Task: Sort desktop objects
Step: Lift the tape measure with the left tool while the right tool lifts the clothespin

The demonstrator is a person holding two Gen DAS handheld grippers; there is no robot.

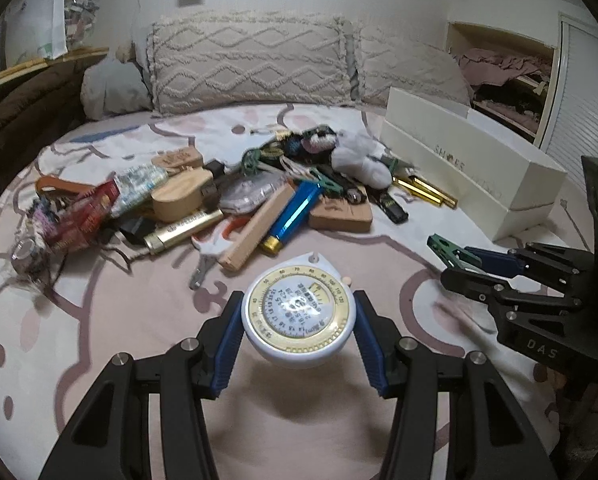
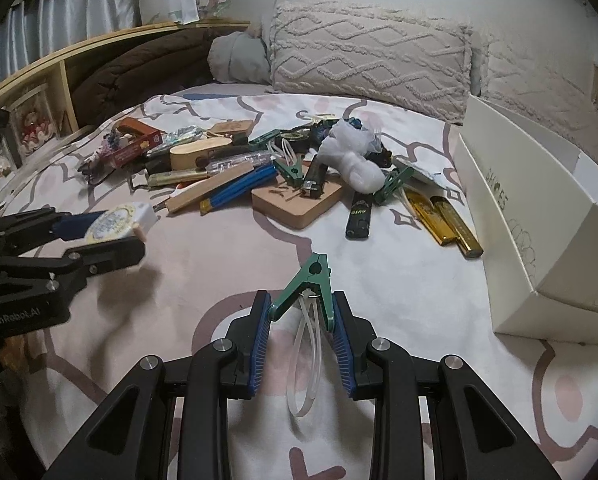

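My left gripper (image 1: 299,312) is shut on a round white tape measure with a gold number ring (image 1: 299,314), held just above the pink bedspread; its shadow falls below it. In the right wrist view the same tape measure (image 2: 117,220) sits in the left gripper (image 2: 133,232) at the far left. My right gripper (image 2: 301,312) is shut on a green clothes peg (image 2: 309,284) by its handles, nose pointing away, with a white loop (image 2: 305,364) dangling from it. In the left wrist view that peg (image 1: 445,246) sticks out of the right gripper (image 1: 459,264) at right.
A heap of small items lies mid-bed: blue lighter (image 1: 295,214), gold lighters (image 2: 447,220), black lighter (image 2: 359,210), wooden blocks (image 2: 299,200), white fluffy toy (image 2: 355,160), more green pegs (image 2: 289,168). An open white shoe box (image 2: 539,216) stands at right. Pillows (image 1: 251,60) line the back.
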